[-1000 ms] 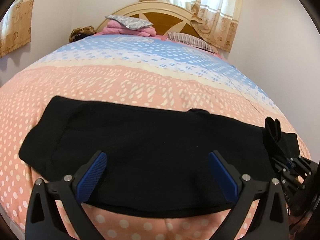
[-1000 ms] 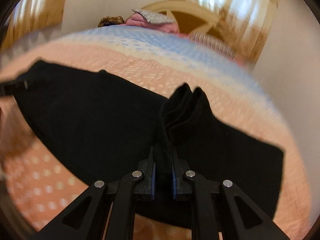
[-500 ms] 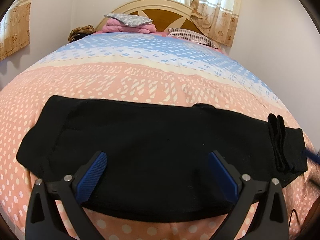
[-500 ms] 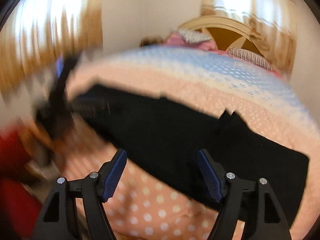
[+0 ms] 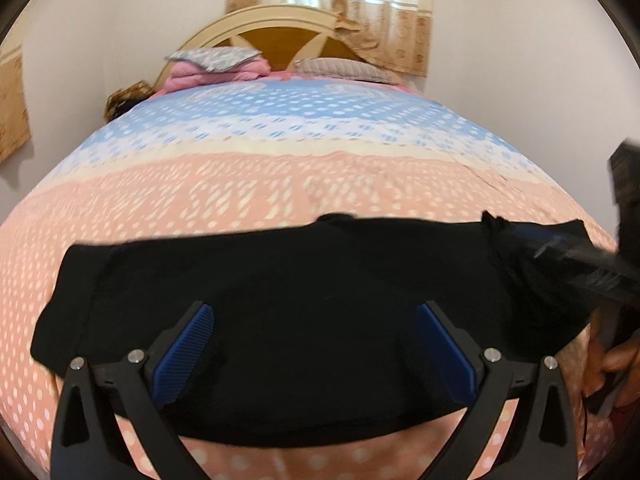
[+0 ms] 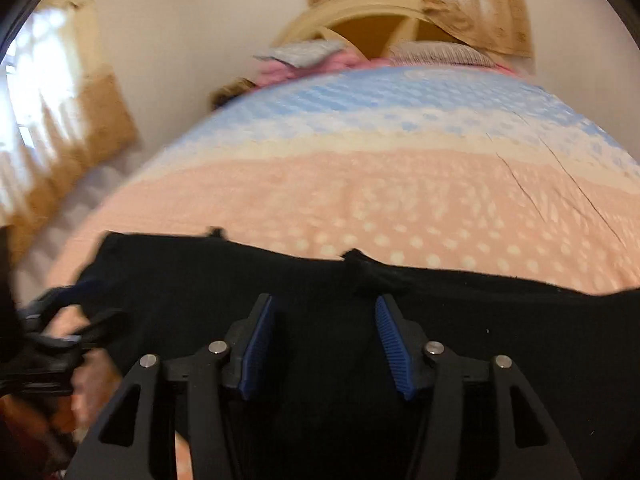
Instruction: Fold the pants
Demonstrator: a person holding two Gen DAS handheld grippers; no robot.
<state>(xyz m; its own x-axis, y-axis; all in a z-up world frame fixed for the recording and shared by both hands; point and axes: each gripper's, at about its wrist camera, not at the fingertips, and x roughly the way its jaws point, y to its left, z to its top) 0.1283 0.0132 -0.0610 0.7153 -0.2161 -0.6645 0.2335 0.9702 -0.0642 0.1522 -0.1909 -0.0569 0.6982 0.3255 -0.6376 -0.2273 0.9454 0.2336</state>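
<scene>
Black pants (image 5: 312, 312) lie flat across the near part of the bed, folded lengthwise, with a bunched ridge (image 5: 500, 236) near their right end. My left gripper (image 5: 316, 344) is open and empty, low over the middle of the pants. My right gripper (image 6: 324, 344) is open and empty over the pants (image 6: 500, 340), just in front of the bunched ridge (image 6: 360, 268). The right gripper shows blurred at the right edge of the left wrist view (image 5: 592, 264). The left gripper shows blurred at the left edge of the right wrist view (image 6: 52, 320).
The bed cover (image 5: 320, 184) is pink with white dots near me and blue and white farther off. Folded pink bedding (image 5: 216, 70) and a striped pillow (image 5: 344, 68) lie at the headboard (image 5: 280, 28). Walls and curtains (image 5: 348, 4) stand behind.
My right gripper let go of the bunched fabric, opened wide, swung away, and now sits over the pants with its fingers closer together. The left gripper stayed open, shifting slightly.
</scene>
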